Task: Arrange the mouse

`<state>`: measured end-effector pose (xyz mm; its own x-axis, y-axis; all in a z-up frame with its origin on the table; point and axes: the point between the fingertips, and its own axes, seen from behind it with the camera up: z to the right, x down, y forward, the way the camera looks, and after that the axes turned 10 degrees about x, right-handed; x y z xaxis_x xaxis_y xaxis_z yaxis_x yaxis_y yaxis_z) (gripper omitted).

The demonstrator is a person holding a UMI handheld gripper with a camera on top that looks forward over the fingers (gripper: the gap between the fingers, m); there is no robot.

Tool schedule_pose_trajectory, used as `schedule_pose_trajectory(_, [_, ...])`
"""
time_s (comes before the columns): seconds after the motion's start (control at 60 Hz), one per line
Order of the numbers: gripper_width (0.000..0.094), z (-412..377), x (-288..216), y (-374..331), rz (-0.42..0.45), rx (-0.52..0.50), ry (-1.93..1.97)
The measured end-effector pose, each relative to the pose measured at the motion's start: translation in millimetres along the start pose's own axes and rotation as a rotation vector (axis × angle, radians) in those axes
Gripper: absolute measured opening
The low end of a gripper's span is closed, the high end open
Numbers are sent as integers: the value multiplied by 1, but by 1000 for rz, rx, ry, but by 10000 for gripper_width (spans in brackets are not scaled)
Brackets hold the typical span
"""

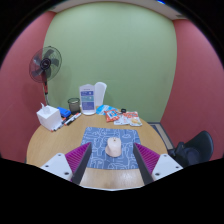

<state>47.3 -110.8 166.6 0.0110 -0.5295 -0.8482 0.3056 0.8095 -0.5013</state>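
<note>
From my end I see a round wooden table (pixel 50 145) against a green wall, with a standing fan (pixel 44 66) at the far left. Along the table's back edge sit a white box (pixel 48 117), a dark cup (pixel 74 104) and a white and blue container (pixel 90 98). Some pens or markers (pixel 71 118) lie near the box, and a colourful packet (pixel 123 119) rests further right. A black chair (pixel 193 150) stands at the table's right side.

A blue patterned mat (pixel 108 146) lies in the middle of the table, and the mouse (pixel 113 146), white, sits on it. Nothing stands between it and my gripper (pixel 111 159).

The fingers are spread wide and hold nothing, their pink pads (pixel 77 156) flanking the mat's near edge. The mouse lies just ahead of them, centred between the two, apart from both.
</note>
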Motion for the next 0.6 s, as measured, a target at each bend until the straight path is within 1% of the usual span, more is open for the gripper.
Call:
schedule_pose_trajectory(0.167, [846,4,5,-70,19,40,3])
schedule_pose_trajectory(0.283, [843,5,10,-106,31,59,7])
schedule_pose_trajectory(0.45, [842,3,11,-140,57,69,2])
schedule_pose_trajectory(0.6, [841,2,7,-155,71,75,-4])
